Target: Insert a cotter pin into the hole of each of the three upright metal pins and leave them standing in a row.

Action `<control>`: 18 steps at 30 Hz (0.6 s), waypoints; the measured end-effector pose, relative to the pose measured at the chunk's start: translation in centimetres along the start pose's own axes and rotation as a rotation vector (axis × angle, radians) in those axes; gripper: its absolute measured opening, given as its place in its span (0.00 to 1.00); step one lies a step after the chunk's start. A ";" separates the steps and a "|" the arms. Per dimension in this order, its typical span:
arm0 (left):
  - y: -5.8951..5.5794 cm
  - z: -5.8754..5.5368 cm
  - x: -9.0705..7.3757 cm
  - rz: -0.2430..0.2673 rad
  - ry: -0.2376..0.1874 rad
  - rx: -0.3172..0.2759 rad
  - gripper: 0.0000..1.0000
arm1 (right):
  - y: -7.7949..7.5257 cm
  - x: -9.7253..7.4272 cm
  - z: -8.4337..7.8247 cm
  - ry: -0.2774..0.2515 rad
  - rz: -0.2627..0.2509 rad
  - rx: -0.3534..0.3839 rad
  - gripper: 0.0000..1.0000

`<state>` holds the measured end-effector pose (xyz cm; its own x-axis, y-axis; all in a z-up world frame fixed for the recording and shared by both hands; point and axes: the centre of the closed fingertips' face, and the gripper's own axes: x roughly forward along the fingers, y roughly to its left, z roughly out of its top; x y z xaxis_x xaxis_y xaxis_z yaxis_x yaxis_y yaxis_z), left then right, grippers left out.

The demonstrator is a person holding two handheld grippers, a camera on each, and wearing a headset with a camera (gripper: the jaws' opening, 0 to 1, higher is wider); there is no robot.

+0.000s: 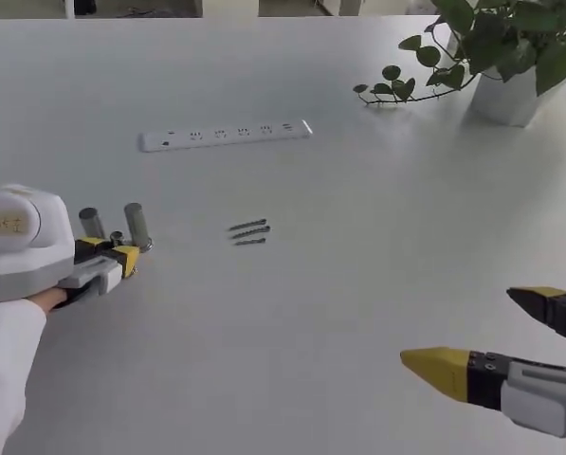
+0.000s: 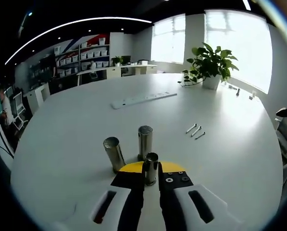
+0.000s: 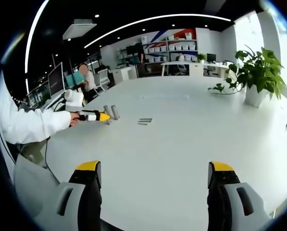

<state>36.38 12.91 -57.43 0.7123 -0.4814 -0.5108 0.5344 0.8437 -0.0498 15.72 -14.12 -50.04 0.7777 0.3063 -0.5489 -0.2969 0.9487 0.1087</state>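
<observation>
Cotter pins (image 1: 249, 232) lie three side by side on the bare middle of the worktop (image 1: 358, 284), well apart from both grippers, and none is in a hole yet. We judge the task to be at its start, with the first pin being made ready. Two metal pins (image 2: 129, 147) stand upright just beside each other near the worktop's left edge. The third pin (image 2: 151, 166) sits just in front of them, upright between the jaws of the left gripper (image 1: 121, 254), which are closed on it.

We hold the left gripper low and close to level over the worktop, a white sleeve (image 1: 3, 370) behind it. The right gripper (image 1: 458, 327) hovers over the near right part of the worktop with its jaws wide apart and empty, pointing toward the middle.

Next, we think the right gripper has to reach across to the cotter pins and pinch one thin piece off the flat surface. It then has to line it up with the small hole, which we cannot make out
</observation>
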 end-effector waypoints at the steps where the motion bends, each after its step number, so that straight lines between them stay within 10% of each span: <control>1: 0.0 0.0 0.0 0.001 0.004 -0.013 0.08 | 0.0 0.0 0.0 -0.003 -0.001 -0.002 0.90; 18: -0.4 0.3 -0.8 0.030 -0.019 0.023 0.07 | 0.0 -0.1 0.3 -0.014 0.002 0.002 0.89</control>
<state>35.74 12.85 -56.70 0.7368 -0.4603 -0.4952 0.5228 0.8524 -0.0146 15.83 -14.09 -49.72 0.7847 0.3097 -0.5369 -0.2978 0.9481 0.1116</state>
